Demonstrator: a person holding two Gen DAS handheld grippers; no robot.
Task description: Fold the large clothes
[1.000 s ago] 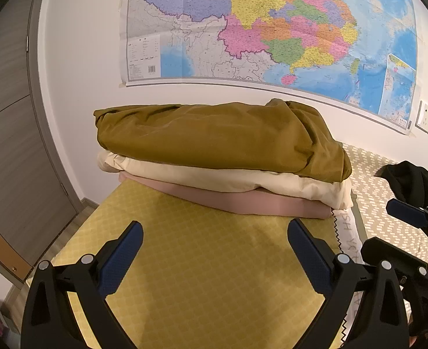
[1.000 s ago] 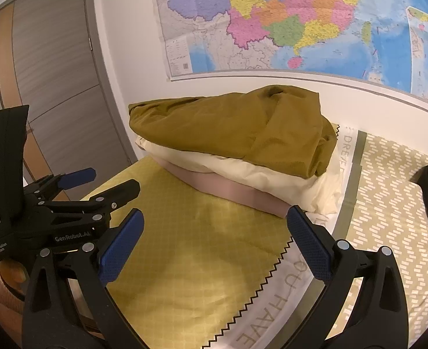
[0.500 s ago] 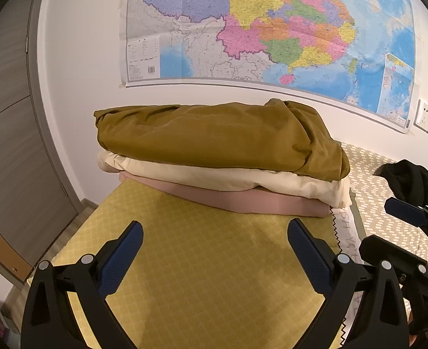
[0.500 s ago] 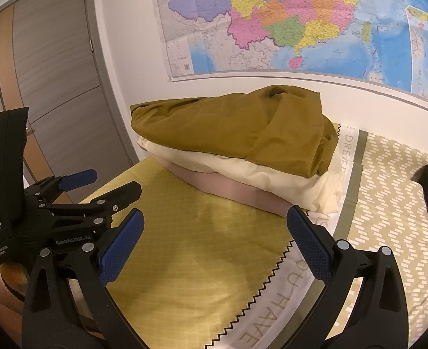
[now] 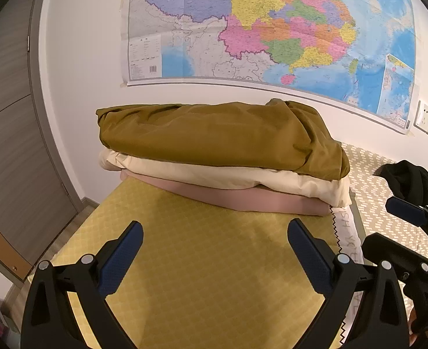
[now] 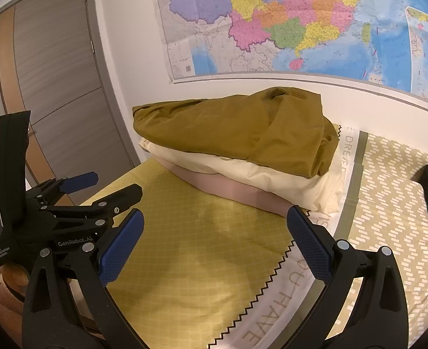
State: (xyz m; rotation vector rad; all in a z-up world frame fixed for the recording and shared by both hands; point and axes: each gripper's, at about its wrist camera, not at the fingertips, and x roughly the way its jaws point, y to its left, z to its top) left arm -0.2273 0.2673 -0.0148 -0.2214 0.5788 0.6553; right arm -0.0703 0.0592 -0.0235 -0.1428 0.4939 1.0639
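We are holding both tools over the yellow bedspread [image 5: 214,276] with nothing between their fingers. Our left gripper [image 5: 214,258] is standing with its jaws spread wide, blue pads facing each other across bare cloth. Our right gripper [image 6: 215,250] is likewise spread wide and pinching nothing. In the right wrist view, the left gripper is showing low on the left side, just beside our right tool, its jaws parted there too.

Straight ahead of both tools, well beyond the fingertips, a stack of folded clothes is lying on the bedspread against the white wall. The olive-brown garment [image 5: 214,136] is sitting on top, bulky and somewhat rumpled at its right end. Under it the cream garment [image 5: 214,174] is lying flat, and at the bottom the dusty-pink garment [image 5: 257,200] is touching the bedspread. From the right tool, the same pile is lying ahead and slightly to the right.

Off to the right of the left tool, a black garment [image 5: 408,180] is lying in a heap on a patterned sheet [image 6: 394,203], apart from the stack. A coloured wall map [image 5: 272,29] is hanging above the pile, and a grey door [image 6: 56,87] is standing to the left of the tools.
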